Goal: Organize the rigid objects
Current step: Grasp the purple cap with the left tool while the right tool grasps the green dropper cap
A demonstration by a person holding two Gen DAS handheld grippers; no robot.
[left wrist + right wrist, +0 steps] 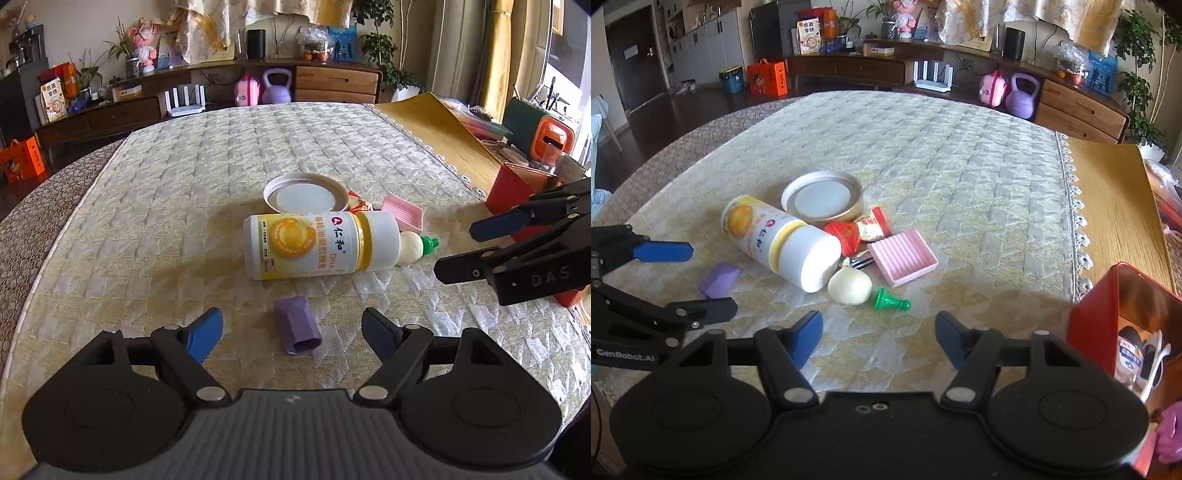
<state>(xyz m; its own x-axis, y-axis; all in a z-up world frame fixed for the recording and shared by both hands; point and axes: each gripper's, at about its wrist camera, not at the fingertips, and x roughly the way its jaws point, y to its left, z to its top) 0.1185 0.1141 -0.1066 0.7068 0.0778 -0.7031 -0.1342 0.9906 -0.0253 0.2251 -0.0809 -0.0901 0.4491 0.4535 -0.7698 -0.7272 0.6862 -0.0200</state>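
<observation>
A small purple block (297, 326) lies on the quilted tablecloth between the fingers of my left gripper (291, 334), which is open, its pads clear of the block. Beyond it a white and yellow bottle (314, 245) lies on its side. My right gripper (879, 334) is open with nothing between its fingers. Just ahead of it a green pawn (892, 301) lies beside a cream ball (849, 286). A pink ridged dish (903, 256), a fork (858, 262), a red snack packet (857, 229) and a round metal lid (822, 199) cluster behind.
A red box (1097, 317) with a jar and a spoon inside stands at the right of the table, close to my right gripper. A lace-edged cloth border (1078, 221) and bare wooden tabletop (1115, 206) lie to the right. A low cabinet (332, 83) runs along the far wall.
</observation>
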